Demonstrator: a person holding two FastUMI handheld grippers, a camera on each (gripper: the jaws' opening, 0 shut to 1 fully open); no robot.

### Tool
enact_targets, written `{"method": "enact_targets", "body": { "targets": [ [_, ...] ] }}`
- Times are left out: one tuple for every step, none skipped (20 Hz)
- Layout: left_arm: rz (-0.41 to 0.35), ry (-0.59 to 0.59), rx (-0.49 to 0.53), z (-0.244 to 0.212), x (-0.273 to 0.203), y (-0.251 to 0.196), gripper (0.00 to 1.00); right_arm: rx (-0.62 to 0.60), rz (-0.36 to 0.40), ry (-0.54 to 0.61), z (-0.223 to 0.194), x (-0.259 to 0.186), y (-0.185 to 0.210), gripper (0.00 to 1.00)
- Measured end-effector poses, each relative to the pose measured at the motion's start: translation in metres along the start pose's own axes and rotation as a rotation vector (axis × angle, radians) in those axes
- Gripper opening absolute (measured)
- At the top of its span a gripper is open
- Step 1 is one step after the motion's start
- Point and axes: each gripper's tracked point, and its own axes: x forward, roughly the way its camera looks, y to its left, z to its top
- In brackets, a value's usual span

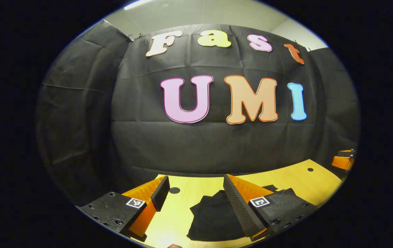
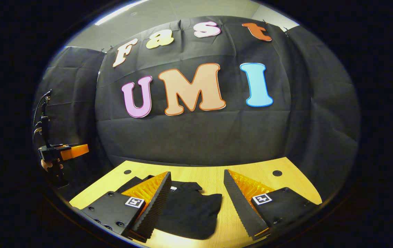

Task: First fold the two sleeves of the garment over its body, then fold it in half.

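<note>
A black garment (image 2: pixel 189 210) lies flat on the wooden table (image 2: pixel 213 179), its collar toward the booth wall and one short sleeve spread to the right. In the left gripper view the same garment (image 1: pixel 213 217) shows as a dark patch between the fingers and under the right one. My left gripper (image 1: pixel 193 198) hovers open above it, holding nothing. My right gripper (image 2: pixel 196 193) is also open above the cloth, with its left finger over the garment's left part. The left gripper (image 2: pixel 62 153) shows far off in the right gripper view, held by a hand. The right gripper (image 1: pixel 344 160) appears at the left gripper view's right edge.
The table has round cable holes (image 2: pixel 277 173) (image 2: pixel 127 171) near its far corners and one (image 1: pixel 174 190) between the left gripper's fingers. The black cloth wall (image 2: pixel 200 134) stands right behind the table's far edge. Bare wood lies right of the garment.
</note>
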Motion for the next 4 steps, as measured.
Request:
{"method": "enact_targets", "body": {
  "targets": [
    [0.005,-0.011,0.003,0.002,-0.016,0.006,0.96,-0.004,0.001,-0.015,-0.001,-0.018,0.007,0.98],
    [0.02,-0.032,0.007,0.005,-0.033,0.013,0.96,-0.008,-0.003,-0.028,-0.003,-0.036,0.013,0.98],
    [0.033,-0.056,0.013,0.009,-0.05,0.02,0.94,-0.012,-0.006,-0.038,-0.007,-0.052,0.017,0.94],
    [0.046,-0.082,0.02,0.013,-0.066,0.026,0.96,-0.01,-0.012,-0.052,-0.008,-0.068,0.022,0.98]
  ]
}}
